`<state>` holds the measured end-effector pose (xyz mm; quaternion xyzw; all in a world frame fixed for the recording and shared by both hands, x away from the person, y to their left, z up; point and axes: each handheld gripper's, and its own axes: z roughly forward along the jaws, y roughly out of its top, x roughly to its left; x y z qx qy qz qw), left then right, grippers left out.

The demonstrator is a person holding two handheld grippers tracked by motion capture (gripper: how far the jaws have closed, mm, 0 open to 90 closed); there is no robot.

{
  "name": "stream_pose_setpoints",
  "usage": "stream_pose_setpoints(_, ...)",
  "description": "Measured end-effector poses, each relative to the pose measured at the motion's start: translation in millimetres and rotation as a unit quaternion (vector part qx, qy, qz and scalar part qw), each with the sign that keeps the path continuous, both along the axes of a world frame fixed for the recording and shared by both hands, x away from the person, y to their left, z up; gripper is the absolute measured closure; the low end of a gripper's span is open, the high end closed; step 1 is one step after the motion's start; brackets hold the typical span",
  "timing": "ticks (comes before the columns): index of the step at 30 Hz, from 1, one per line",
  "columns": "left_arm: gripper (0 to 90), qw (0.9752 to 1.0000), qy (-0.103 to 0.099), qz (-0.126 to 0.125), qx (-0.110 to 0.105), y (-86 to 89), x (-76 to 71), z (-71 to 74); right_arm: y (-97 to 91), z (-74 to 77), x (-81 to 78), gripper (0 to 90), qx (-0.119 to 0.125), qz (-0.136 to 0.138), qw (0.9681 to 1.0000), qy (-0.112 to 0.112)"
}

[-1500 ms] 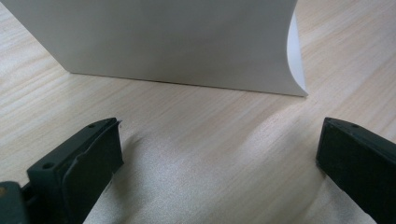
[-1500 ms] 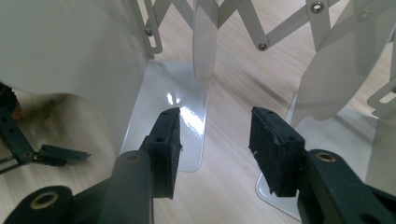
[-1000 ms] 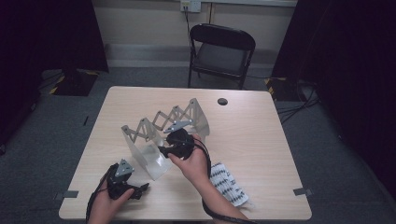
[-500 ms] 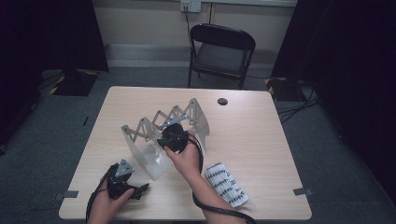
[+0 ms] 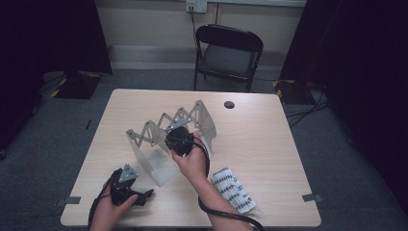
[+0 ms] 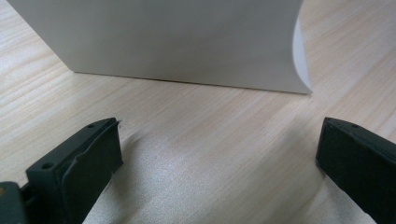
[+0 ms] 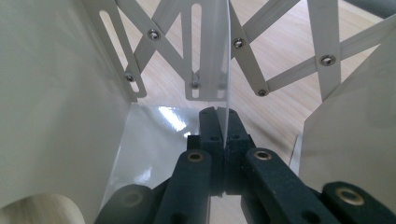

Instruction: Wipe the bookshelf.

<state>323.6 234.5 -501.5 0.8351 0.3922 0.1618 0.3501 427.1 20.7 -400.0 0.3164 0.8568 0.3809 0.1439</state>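
**Right jaws pinched on a rack divider, left gripper idle at the near edge**

From the high view I see the expanding rack [image 5: 166, 132] standing in the middle of the table [image 5: 269, 144], its white plates linked by a scissor lattice and stretched from near left to far right. My right gripper [image 5: 179, 139] sits over the rack's middle part. In the right gripper view its jaws have just been closing and now meet on the lower edge of a thin plate [image 7: 223, 70] — the plate stands upright between them, with the lattice bars [image 7: 261, 56] crossing behind it and taller white plates on either side.

My left gripper [image 5: 144, 195] rests low at the near left of the table, just beside the rack's nearest end plate [image 6: 177, 42] — its jaws stand wide apart over bare wood, with nothing between them.

A patterned packet [image 5: 233, 188] lies near the front edge, right of my right forearm. A folding chair [image 5: 228, 53] stands beyond the table.
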Motion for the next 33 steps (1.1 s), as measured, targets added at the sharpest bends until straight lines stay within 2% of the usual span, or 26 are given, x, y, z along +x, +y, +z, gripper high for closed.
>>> stream_pose_setpoints(8,0.0,1.0000,0.000,-0.001,-0.002,-0.1,0.1,-0.2,-5.4,2.7,0.7,90.0,0.004,0.001,1.0000,-0.005)
stream_pose_setpoints(15,0.0,1.0000,0.000,-0.001,-0.002,-0.1,0.0,-0.2,-18.3,0.5,-8.6,89.9,0.009,0.007,0.9999,-0.004)
stream_pose_setpoints(19,0.0,1.0000,0.000,-0.001,-0.002,-0.1,0.0,-0.2,-17.9,-2.7,-10.7,89.4,-0.001,0.007,1.0000,-0.002)
stream_pose_setpoints(22,0.0,1.0000,0.000,-0.001,-0.002,0.0,0.0,-0.2,-17.5,-4.0,-9.1,88.7,0.002,0.005,1.0000,0.002)
stream_pose_setpoints(25,0.0,1.0000,0.000,-0.001,-0.002,-0.1,0.0,-0.2,-15.3,-3.9,-5.6,78.7,0.000,0.000,1.0000,-0.001)
stream_pose_setpoints(33,0.0,1.0000,0.000,-0.001,-0.002,0.0,0.1,-0.2,-5.8,-8.2,6.8,75.9,-0.006,0.000,1.0000,0.004)
